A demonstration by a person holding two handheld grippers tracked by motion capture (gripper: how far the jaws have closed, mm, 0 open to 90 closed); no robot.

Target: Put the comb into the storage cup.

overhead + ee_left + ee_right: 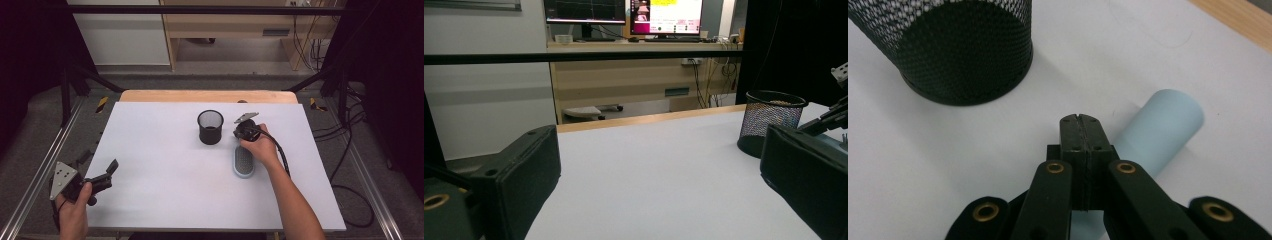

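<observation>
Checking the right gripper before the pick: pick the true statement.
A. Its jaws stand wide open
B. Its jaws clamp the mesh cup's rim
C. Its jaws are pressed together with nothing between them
C: the right gripper shows both black pads meeting, above the pale blue tube.

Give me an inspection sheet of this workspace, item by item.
Surface: white table top with a wooden strip along its far edge.
Job's things: black mesh cup upright; pale blue case lying flat beside it, apart.
Clutter: nothing seen.
Grippers: right gripper jaws shut, empty, over the case's end; left gripper jaws open, empty, at the near-left corner.
Cables: black cable trails from the right gripper; loose leads on the floor at right.
Surroundings: wooden desk with monitors beyond the table.
</observation>
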